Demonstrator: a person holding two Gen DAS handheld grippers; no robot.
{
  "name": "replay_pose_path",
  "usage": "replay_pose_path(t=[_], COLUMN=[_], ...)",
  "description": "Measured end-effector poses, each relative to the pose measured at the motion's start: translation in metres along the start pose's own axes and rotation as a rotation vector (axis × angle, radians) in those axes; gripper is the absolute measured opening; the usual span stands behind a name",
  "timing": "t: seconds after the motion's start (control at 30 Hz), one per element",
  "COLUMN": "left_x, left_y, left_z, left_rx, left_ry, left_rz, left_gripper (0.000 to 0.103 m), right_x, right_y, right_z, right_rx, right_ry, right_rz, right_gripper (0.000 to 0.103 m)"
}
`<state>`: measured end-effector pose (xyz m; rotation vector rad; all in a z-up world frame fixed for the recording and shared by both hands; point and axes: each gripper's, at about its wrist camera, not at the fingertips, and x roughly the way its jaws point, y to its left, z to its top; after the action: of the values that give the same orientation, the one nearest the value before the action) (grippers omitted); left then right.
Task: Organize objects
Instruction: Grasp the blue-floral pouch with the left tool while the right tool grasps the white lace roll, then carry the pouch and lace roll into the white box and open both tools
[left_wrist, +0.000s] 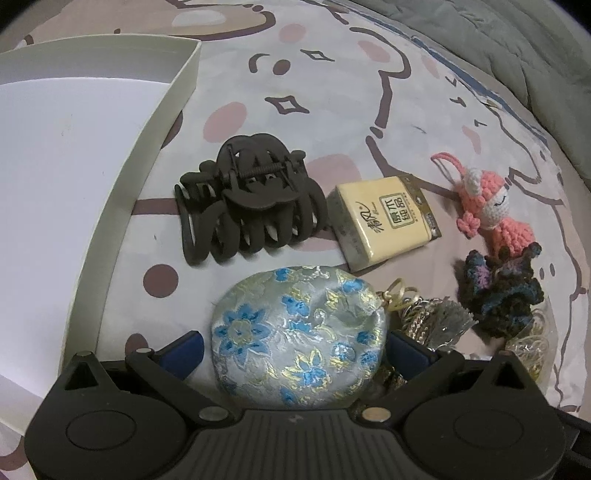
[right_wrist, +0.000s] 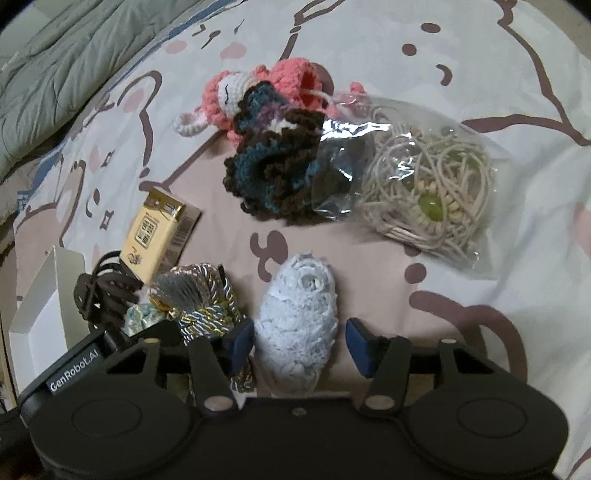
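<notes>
Left wrist view, left to right. A white open box (left_wrist: 92, 155) occupies the left side, resting on a cartoon-print bedsheet (left_wrist: 332, 92). Just beside its wall lies a dark brown claw hair clip (left_wrist: 247, 206). To its right lies a cream tissue packet (left_wrist: 384, 221), then a pink crocheted doll (left_wrist: 491, 210) with a dark crocheted piece (left_wrist: 502, 291) below it. The left gripper (left_wrist: 295, 350) has its fingers (left_wrist: 184, 349) spread on either side of a round brocade pouch (left_wrist: 295, 332) with blue flowers; whether the pads press it cannot be told. A gold-and-silver tassel (left_wrist: 436, 321) lies just beside the pouch.

Right wrist view, left to right. The box corner, hair clip and tissue packet appear at left, the tassel near the left finger. The right gripper (right_wrist: 295, 347) straddles a white lace roll (right_wrist: 299, 325); its left finger (right_wrist: 240, 341) touches the roll, the right finger stands apart. A clear bag of beaded cord (right_wrist: 424, 188) lies at upper right.
</notes>
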<state>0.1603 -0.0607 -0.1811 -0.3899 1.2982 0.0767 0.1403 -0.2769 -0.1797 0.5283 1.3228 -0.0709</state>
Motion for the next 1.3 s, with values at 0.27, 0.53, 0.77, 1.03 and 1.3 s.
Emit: replay_pose_path(t=[0.27, 0.53, 0.77, 1.03, 1.3], left_x=[-0.007, -0.013, -0.044, -0.080, -0.119], left_y=[0.003, -0.005, -0.006, 0.000, 0.014], left_z=[-0.004, -0.006, -0.004, 0.000, 0.008], left_rx=[0.019, 0.098, 0.191, 0.267, 0.297], left_ry=[-0.016, -0.033, -0.145, -0.264, -0.378], left_rz=[0.019, -0.002, -0.022, -0.038, -0.064], left_gripper=[0.093, 0.084, 0.084, 0.084, 0.084], right_x=[0.002, -0.008, -0.029, -0.061, -0.090], right_y=[0.001, 0.004, 0.000, 0.011, 0.028], right_z=[0.002, 0.002, 0.008, 0.008, -0.002], right_rx=[-0.034, -0.084, -0.097, -0.181, -0.248], right_ry=[0.003, -0.027, -0.104, -0.224, -0.311], right_rz=[0.008, 0.016, 0.029, 0.029, 0.061], right_gripper=[0.045, 0.041, 0.041, 0.041, 0.041])
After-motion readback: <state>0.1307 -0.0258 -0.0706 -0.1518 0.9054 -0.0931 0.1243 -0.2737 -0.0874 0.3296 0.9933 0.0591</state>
